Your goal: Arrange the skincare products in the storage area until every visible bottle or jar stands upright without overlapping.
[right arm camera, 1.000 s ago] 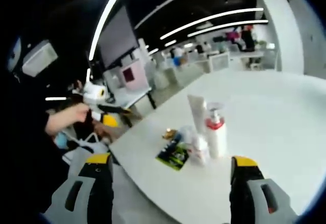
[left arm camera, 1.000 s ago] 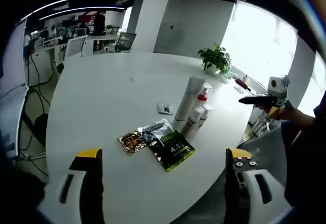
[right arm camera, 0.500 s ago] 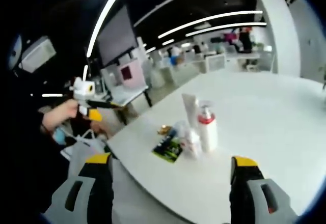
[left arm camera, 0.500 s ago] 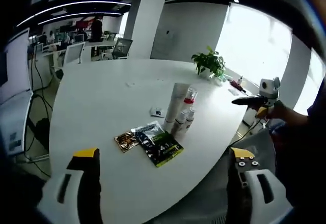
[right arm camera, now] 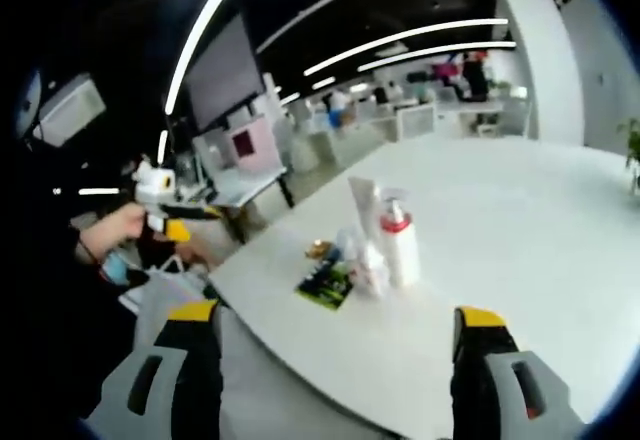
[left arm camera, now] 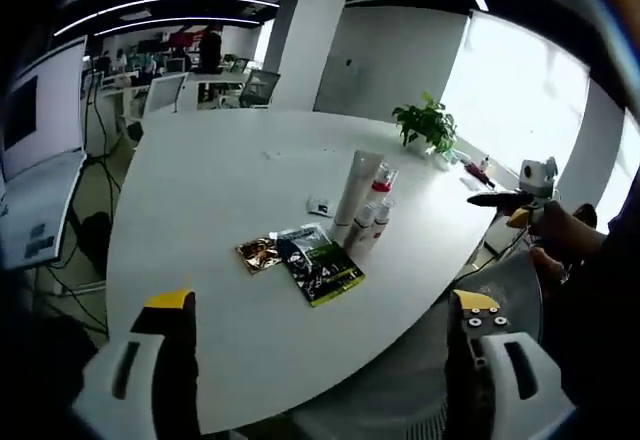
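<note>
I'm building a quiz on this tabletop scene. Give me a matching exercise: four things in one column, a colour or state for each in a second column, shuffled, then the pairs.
Things:
1. pump bottle
2. tall tube
3. foil sachet
4. potted plant

Descriptions:
A. lying flat, golden brown
B. leafy green, at the table's far edge
C. upright, red collar
D. upright, plain white

Pairs: 1-C, 2-D, 3-A, 4-B

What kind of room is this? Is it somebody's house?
Probably not a house; it looks like an open office. There is a big white meeting table, rows of desks and office chairs behind it, long strip lights on the ceiling, and a potted plant by the window.
</note>
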Tool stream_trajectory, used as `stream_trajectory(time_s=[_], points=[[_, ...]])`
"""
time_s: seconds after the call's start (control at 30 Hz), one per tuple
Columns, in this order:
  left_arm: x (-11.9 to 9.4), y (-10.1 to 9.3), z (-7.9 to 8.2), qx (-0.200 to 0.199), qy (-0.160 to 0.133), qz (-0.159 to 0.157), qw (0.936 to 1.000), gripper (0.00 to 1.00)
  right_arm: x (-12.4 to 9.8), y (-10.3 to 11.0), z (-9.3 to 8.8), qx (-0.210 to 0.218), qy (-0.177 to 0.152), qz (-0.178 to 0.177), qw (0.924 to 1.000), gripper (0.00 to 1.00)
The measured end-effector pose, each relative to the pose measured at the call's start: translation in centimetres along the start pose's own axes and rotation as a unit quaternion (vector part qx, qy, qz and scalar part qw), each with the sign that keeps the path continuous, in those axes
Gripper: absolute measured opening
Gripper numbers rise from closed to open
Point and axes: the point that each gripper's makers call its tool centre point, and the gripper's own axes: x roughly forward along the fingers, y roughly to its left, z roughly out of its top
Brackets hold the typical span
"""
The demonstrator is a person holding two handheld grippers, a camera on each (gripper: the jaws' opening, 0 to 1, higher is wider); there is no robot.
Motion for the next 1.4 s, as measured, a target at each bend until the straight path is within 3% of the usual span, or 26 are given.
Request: stream_trajectory(time_s=[0.33,0.6,1.0,1.4], points=[[0.9,-1.3,0.2,0.002,0.001,-0.010,0.9999,0.99,-0.2,-0.2,-0.9,0.008,0.001,-0.001,1.0000,0.99],[1.9,-1.2,0.6,0.005,0.001,-0.018,0.9998,0.99,-0.5,-0.7,-1.0,0.012,-0.001,-0.008,0.9999,0.98],[4.2,-0.1,3.8,0.039,0.002,-0.021,0.9990,0.97,-0.9,-1.5,-0.4,0.018,-0.010,-0.022,0.9996,0.98],[7.3,0.2,5.0,0.046,0.013,-0.038,0.9982,0.95,-1.1,-2.7,-1.4,0.039,-0.011,-0.040,0.9984,0.98]])
